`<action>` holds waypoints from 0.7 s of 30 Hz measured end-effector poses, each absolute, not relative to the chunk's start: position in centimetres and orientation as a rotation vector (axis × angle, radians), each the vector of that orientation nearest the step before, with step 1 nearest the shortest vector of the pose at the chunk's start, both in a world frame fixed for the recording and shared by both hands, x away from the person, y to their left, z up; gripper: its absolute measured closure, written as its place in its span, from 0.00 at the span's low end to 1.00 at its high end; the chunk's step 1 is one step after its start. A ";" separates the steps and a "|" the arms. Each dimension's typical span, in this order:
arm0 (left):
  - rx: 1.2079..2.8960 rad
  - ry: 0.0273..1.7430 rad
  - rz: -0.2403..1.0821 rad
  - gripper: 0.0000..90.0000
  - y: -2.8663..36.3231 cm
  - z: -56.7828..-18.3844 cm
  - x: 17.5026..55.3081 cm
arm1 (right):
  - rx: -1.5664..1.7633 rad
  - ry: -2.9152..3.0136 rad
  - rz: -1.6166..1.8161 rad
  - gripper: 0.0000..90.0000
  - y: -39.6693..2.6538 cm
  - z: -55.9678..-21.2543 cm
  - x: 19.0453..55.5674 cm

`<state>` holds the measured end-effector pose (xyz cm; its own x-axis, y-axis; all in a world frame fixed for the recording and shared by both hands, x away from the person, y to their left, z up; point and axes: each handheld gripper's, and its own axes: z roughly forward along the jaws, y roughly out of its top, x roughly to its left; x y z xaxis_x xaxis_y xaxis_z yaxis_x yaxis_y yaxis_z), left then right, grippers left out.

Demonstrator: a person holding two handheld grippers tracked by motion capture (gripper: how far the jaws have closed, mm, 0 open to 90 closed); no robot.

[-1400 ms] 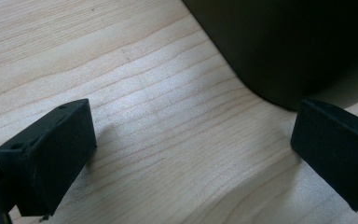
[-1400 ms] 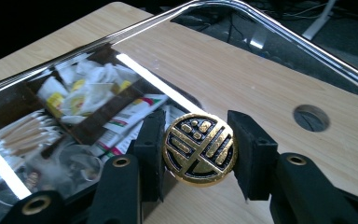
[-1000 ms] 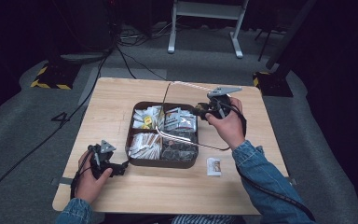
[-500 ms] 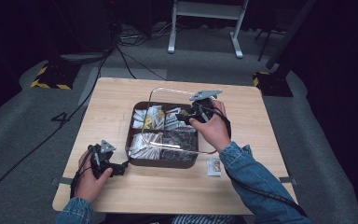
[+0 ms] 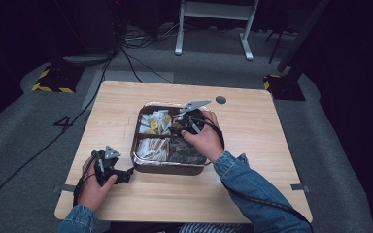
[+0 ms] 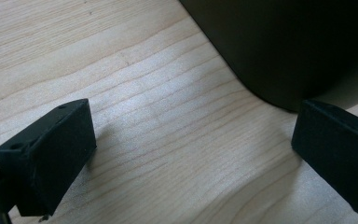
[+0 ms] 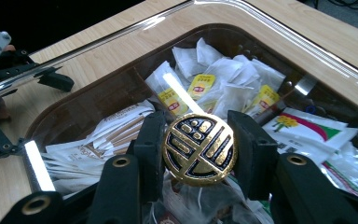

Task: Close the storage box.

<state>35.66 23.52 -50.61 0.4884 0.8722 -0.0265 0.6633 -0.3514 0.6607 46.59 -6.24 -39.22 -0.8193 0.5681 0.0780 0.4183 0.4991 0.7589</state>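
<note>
A dark box (image 5: 170,168) with several compartments stands mid-table. It holds white tea bags with yellow tags (image 7: 223,79), pale sachets (image 7: 102,135) and flower-printed packets (image 7: 307,130). My right gripper (image 5: 179,126) hovers over the box. Its jaws are shut on the round gold-and-black knob (image 7: 199,149) of a clear lid (image 7: 261,28), and the lid hangs just above the contents. My left gripper (image 5: 121,175) rests on the table at the box's near left corner. It is open, with bare wood between its fingers (image 6: 51,149) and the box's dark corner (image 6: 279,46) just ahead.
A dark round grommet (image 5: 220,100) sits in the tabletop behind the box. Bare wood surrounds the box on all sides. Cables (image 5: 126,53) and a white stand's legs (image 5: 213,14) lie on the floor beyond the table's far edge.
My right gripper has carried the clear lid leftward and down, from beside the box's right side to over the box. The left gripper has stayed put.
</note>
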 end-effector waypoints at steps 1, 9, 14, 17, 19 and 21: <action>2.124 1.259 0.443 0.00 23.5 -50.6 35.7 | 0.854 2.559 1.212 0.66 -6.0 -39.4 46.6; 2.124 1.259 0.443 0.00 23.5 -50.6 35.7 | 0.854 2.556 1.174 0.66 -4.9 -41.0 47.2; 2.125 1.259 0.443 0.00 23.5 -50.6 35.7 | 0.855 2.558 1.154 0.66 -4.6 -41.8 47.6; 2.125 1.259 0.445 0.00 23.5 -50.6 35.7 | 0.857 2.565 1.140 0.66 -4.4 -42.3 48.0; 2.124 1.259 0.443 0.00 23.5 -50.6 35.7 | 0.856 2.572 1.129 0.66 -4.3 -42.5 48.2; 2.124 1.259 0.444 0.00 23.5 -50.6 35.7 | 0.855 2.575 1.123 0.66 -4.2 -42.7 48.3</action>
<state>35.66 23.52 -50.61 0.4886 0.8721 -0.0263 0.6630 -0.3515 0.6610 48.32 -4.17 -42.71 -0.8111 0.5835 0.0416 0.4276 0.5427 0.7229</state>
